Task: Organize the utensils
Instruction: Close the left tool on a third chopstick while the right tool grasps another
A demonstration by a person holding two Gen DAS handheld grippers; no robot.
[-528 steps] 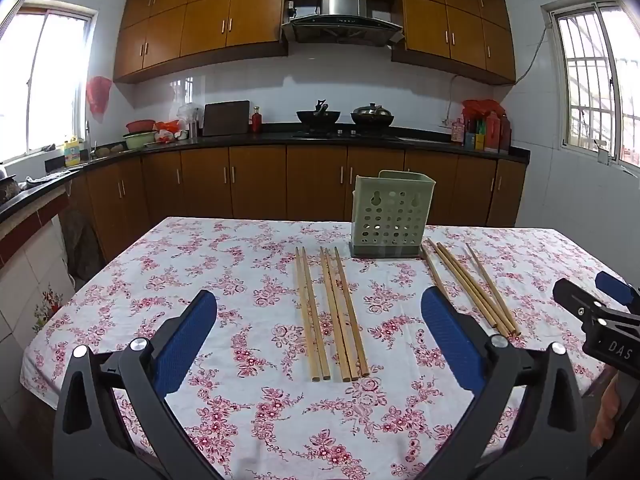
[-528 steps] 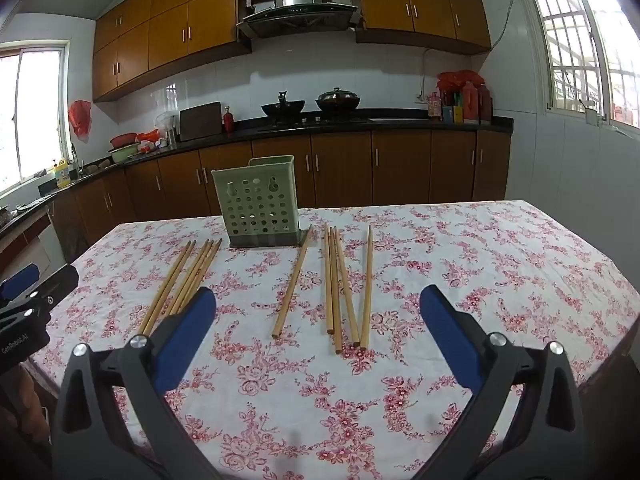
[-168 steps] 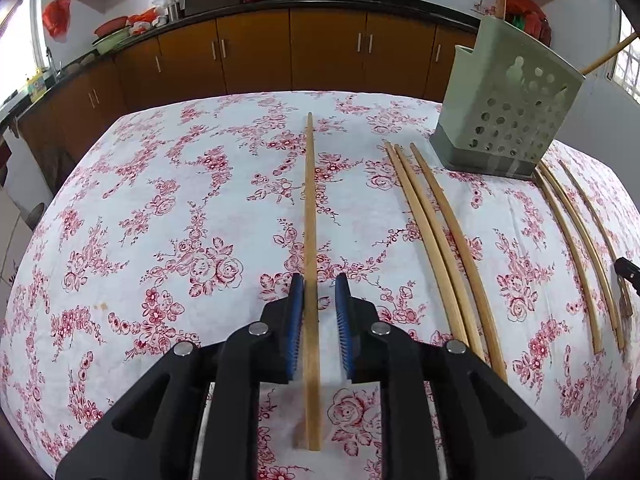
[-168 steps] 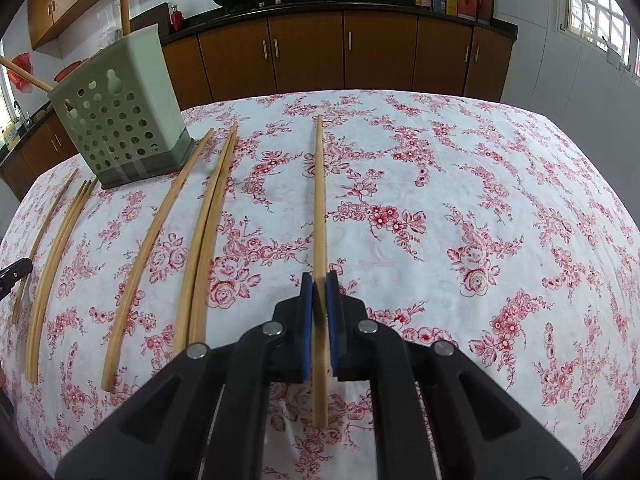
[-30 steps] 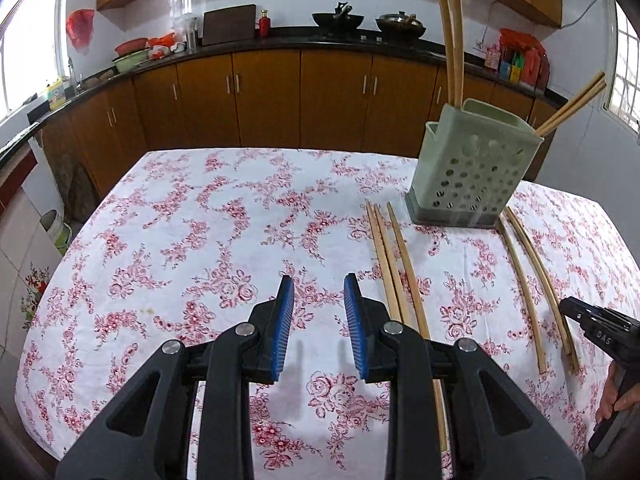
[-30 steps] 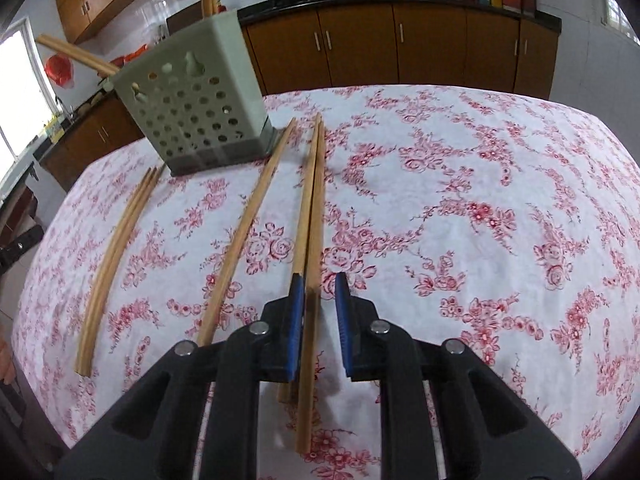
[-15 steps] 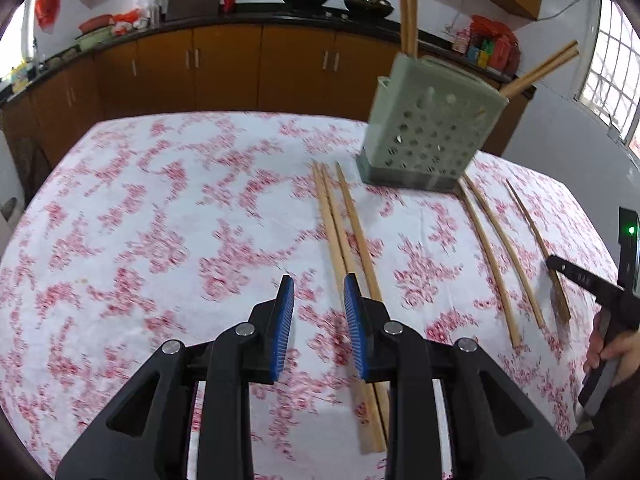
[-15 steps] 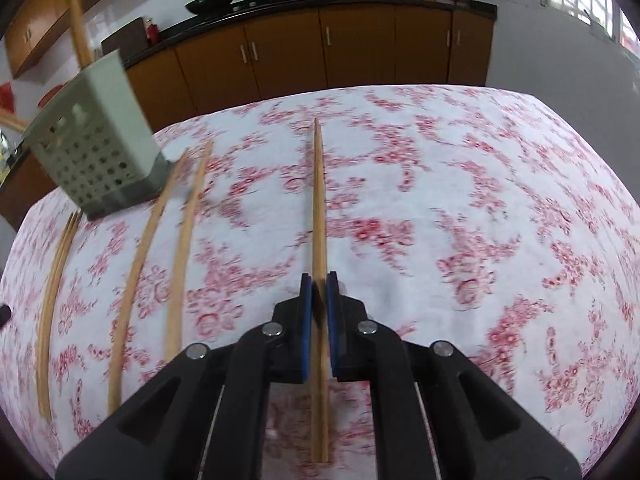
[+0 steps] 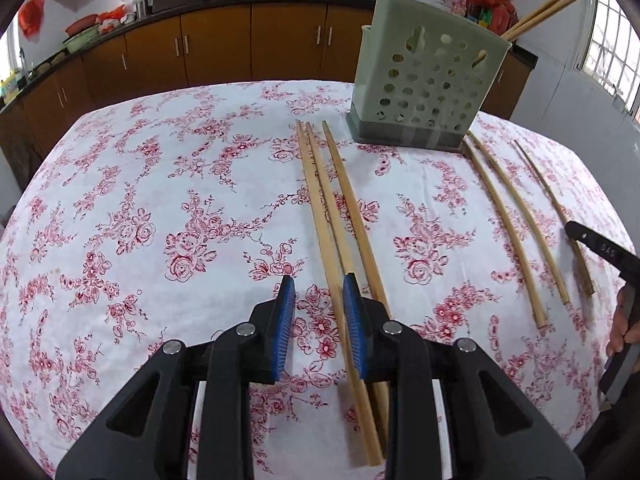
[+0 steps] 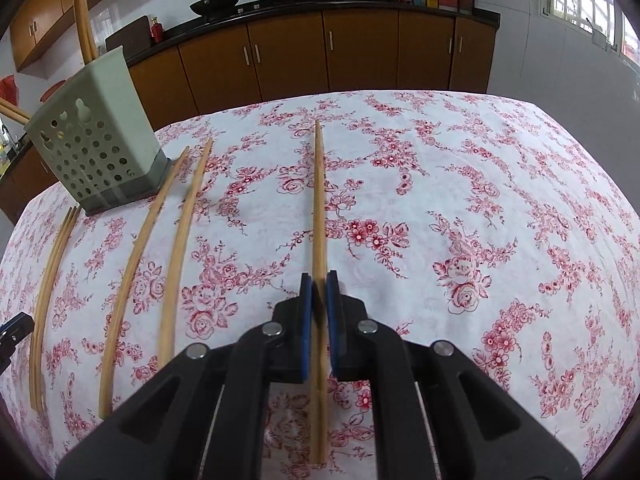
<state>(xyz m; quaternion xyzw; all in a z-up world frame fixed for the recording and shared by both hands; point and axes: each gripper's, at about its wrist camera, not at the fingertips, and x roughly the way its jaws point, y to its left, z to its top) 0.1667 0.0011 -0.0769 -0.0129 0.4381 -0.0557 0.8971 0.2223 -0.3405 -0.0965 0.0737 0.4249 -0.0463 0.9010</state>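
Observation:
My left gripper [image 9: 319, 304] is open, low over the floral tablecloth, its jaws straddling the leftmost of three wooden chopsticks [image 9: 324, 216]. My right gripper [image 10: 319, 292] is shut on a single chopstick [image 10: 319, 200] that points away along the table. The green perforated utensil holder [image 9: 424, 80] stands at the back with several chopsticks upright in it; it also shows in the right wrist view [image 10: 96, 148]. Three more chopsticks [image 9: 516, 216] lie right of the holder, and two of them [image 10: 160, 240] lie left of my right gripper.
The table [image 9: 120, 200] carries a white cloth with red roses; its edges fall away near both grippers. The right gripper's body [image 9: 608, 248] shows at the right edge of the left wrist view. Brown kitchen cabinets [image 10: 320, 56] and a counter with woks stand behind.
My left gripper has dropped lower and shifted right so its jaws straddle the leftmost chopstick. My right gripper stays shut on its chopstick.

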